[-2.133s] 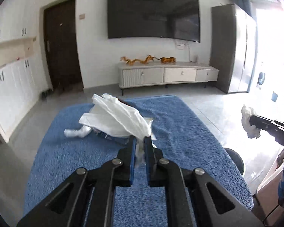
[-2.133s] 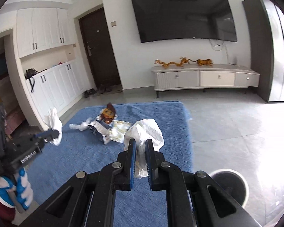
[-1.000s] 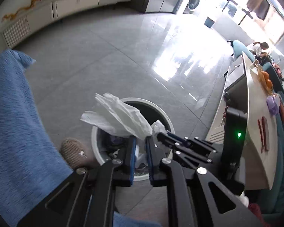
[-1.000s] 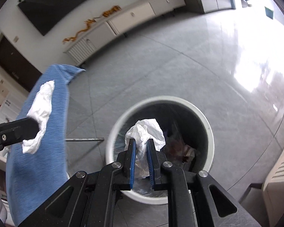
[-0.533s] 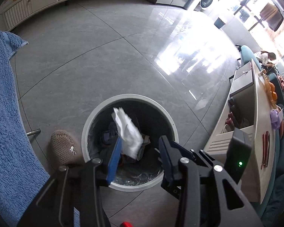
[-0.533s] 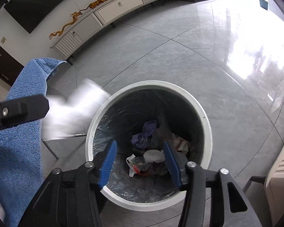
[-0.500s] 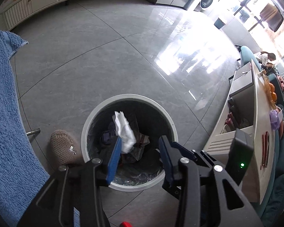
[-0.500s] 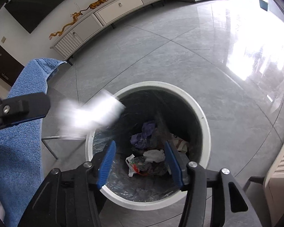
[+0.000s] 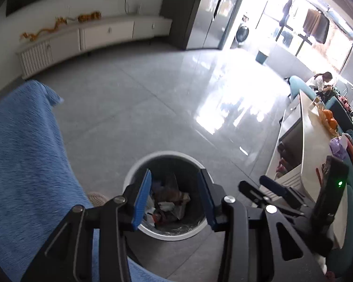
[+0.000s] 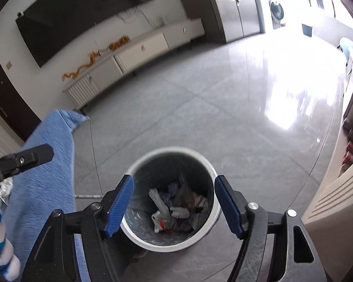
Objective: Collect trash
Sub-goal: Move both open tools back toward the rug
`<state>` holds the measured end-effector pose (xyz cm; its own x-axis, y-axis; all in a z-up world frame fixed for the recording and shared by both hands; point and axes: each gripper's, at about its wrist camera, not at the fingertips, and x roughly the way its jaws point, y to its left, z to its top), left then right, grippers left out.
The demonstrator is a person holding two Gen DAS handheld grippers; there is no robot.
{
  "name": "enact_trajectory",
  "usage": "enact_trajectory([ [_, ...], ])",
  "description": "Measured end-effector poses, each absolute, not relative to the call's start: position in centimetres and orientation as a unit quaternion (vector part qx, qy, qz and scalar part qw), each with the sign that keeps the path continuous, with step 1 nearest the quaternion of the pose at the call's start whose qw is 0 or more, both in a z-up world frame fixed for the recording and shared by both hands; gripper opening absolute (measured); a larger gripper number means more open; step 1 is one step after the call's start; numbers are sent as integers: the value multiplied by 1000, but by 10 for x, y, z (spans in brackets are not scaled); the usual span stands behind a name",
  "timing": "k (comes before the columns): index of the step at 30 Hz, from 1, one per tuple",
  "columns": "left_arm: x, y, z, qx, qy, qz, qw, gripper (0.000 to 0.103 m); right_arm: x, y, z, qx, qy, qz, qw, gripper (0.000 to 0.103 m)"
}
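Observation:
A round white trash bin [image 9: 171, 233] with a dark liner stands on the grey floor; it also shows in the right wrist view [image 10: 169, 246]. Crumpled white tissues and wrappers [image 10: 174, 208] lie inside it, also seen in the left wrist view [image 9: 169, 202]. My left gripper [image 9: 174, 199] is open and empty above the bin. My right gripper [image 10: 174, 205] is open wide and empty above the bin. The right gripper's fingers [image 9: 270, 188] show beside the left one, and the left gripper's finger [image 10: 26, 157] shows at the left of the right wrist view.
The table under a blue towel [image 9: 18, 155] lies to the left of the bin, also in the right wrist view [image 10: 47, 171]. A beige counter [image 9: 313, 145] stands close on the right. A white TV cabinet [image 10: 134, 56] lines the far wall. A brown slipper [image 9: 96, 198] lies by the bin.
Both grippers opened over the bin and the white tissues dropped in. Both grippers have since tilted up, showing more of the room.

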<state>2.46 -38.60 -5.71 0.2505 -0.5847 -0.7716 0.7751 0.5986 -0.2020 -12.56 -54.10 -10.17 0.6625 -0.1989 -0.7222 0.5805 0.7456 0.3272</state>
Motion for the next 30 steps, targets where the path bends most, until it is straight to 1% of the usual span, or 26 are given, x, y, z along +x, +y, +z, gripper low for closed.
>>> enact_trajectory([
  [7,-2,-320,-5,99,374,-439,811,39,-130,-497,-30,222,289,-214,907,74],
  [13,-13,-254,23,104,334,-398,848,39,-127,-450,21,179,252,-187,933,75],
  [23,2,-130,35,60,319,-322,889,40,-102,-382,76,126,215,-116,961,75],
  [26,7,-93,31,46,316,-293,901,42,-94,-366,82,113,206,-106,966,75],
  [27,8,-81,28,41,315,-283,905,44,-91,-360,86,109,203,-100,968,75],
  [30,18,-46,21,23,322,-254,912,46,-78,-343,87,97,205,-87,970,78],
])
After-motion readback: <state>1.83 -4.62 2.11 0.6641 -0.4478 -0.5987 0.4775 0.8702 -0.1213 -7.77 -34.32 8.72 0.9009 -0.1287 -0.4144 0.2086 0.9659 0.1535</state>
